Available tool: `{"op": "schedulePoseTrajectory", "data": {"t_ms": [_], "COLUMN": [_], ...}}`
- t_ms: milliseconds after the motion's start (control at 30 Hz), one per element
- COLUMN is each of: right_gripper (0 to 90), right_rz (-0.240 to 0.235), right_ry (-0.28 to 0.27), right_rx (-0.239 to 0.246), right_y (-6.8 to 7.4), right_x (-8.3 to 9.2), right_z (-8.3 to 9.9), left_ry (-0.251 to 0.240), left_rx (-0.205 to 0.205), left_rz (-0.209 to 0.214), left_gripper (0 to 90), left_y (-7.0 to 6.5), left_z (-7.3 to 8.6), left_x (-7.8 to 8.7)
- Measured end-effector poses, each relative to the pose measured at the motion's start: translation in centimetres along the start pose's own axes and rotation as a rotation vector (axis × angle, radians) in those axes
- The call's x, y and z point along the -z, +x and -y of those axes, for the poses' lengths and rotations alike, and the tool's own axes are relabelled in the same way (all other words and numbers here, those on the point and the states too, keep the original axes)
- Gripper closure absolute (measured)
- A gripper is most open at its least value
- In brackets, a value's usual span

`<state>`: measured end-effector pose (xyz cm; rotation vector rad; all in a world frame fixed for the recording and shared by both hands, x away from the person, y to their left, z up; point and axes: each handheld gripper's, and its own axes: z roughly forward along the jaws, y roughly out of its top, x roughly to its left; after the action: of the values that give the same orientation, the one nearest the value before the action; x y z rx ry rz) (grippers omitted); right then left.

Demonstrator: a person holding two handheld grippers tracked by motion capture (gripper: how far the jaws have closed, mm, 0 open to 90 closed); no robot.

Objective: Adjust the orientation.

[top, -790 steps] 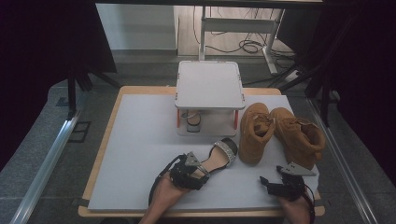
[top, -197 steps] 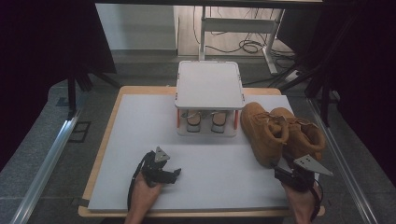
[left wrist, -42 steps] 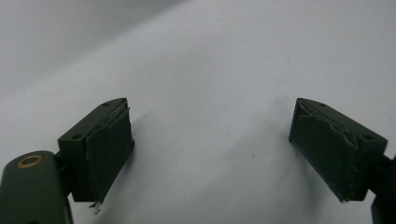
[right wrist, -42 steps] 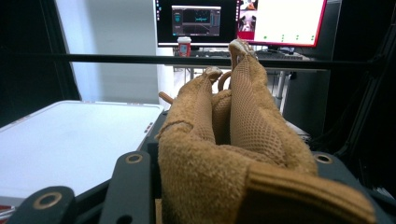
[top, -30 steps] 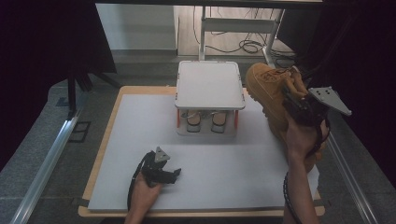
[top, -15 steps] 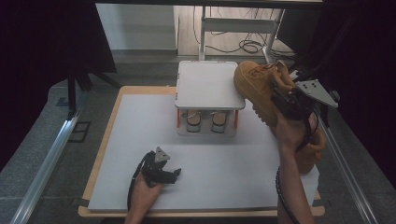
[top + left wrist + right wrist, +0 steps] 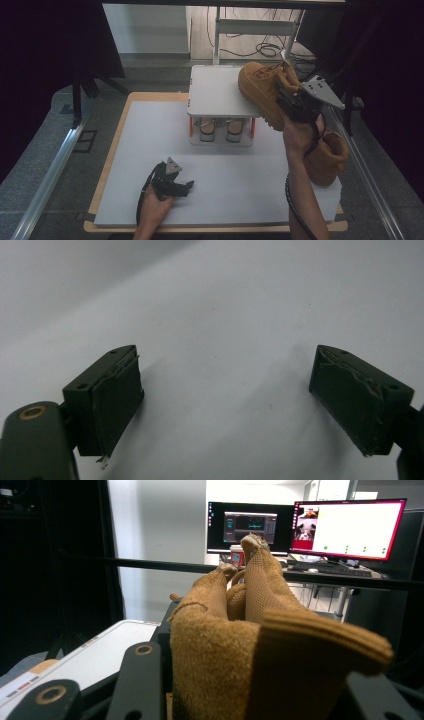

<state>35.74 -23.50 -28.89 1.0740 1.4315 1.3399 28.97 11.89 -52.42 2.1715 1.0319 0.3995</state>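
My right gripper [image 7: 289, 102] is shut on the collar of a tan suede boot [image 7: 261, 86] and holds it in the air, its toe over the right edge of the white rack's top [image 7: 215, 90]. In the right gripper view the boot [image 7: 235, 640] sits wedged between the two black jaws of my right gripper [image 7: 250, 692]. The second tan boot [image 7: 327, 157] stands on the mat at the right, partly behind the forearm. Two sandals [image 7: 207, 129] are tucked under the rack's shelf. My left gripper [image 7: 184, 186] rests on the white mat near the front, jaws open and empty [image 7: 225, 400].
The white mat [image 7: 150, 135] covers a wooden tabletop [image 7: 112, 150]. A metal rail [image 7: 50, 170] runs along the left side, another along the right. Behind the table are a stand and cables [image 7: 260, 47]. Two lit monitors [image 7: 350, 527] stand ahead in the right gripper view.
My right gripper has carried the boot leftward and slightly up, from beside the rack to over its top's right edge. The left hand has stayed put.
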Motion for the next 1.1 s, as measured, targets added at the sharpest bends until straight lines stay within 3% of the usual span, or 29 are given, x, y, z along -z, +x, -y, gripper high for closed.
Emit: {"op": "schedulePoseTrajectory", "data": {"t_ms": [400,800,1100], "right_gripper": [55.3,55.3,55.3], "right_rz": [-0.041,-0.098,-0.127], "right_ry": [-0.008,-0.019,-0.012], "right_rx": [0.002,0.0,-0.01], "right_y": [2.3,5.6,7.5], "right_x": [-1.7,-4.0,-5.8], "right_z": [-0.3,-0.5,0.1], "left_ry": [-0.002,-0.002,-0.003], "left_rx": [0.001,0.001,-0.002], "left_rz": [0.001,0.002,0.001], "left_gripper": [13.5,13.6,13.7], "left_y": [0.0,0.0,0.0], "left_z": [0.0,0.0,0.0], "left_x": [0.0,0.0,0.0]}}
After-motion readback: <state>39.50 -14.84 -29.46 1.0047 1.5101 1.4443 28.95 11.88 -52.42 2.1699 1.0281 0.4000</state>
